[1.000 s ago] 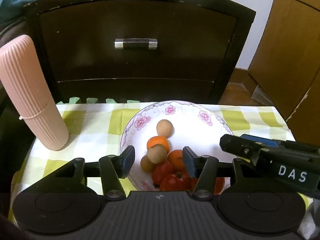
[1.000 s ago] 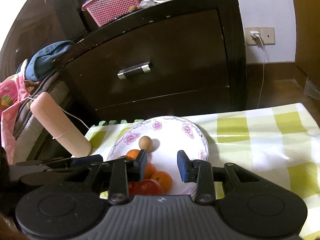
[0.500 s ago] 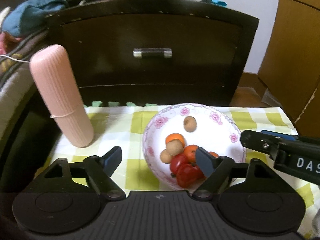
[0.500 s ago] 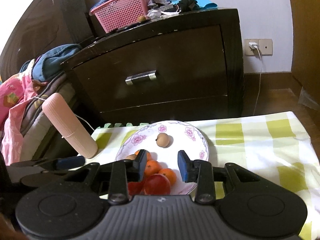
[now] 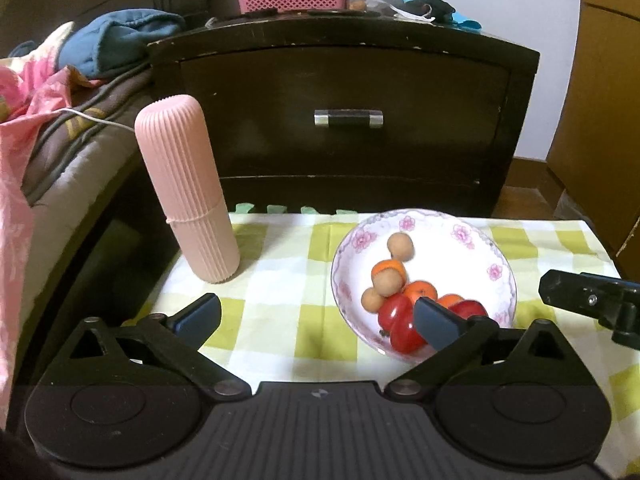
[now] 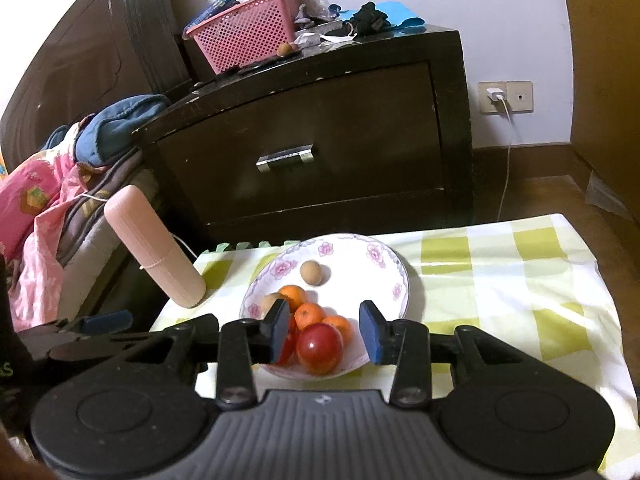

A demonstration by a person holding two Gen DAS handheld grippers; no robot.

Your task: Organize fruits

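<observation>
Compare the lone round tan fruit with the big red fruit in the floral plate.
The tan fruit is small, matte and sits alone near the plate's middle. The red fruit is much larger, glossy and packed against the oranges at the near rim. Both are round and lie inside the floral plate.

Glossy ceramic plate (image 5: pixel 500 256), ribbed plastic case (image 5: pixel 188 188)

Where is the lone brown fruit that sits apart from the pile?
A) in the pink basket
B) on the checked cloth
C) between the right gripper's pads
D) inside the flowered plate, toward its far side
D: the lone brown fruit lies on the white of the flowered plate, beyond the pile of oranges and red fruit.
</observation>
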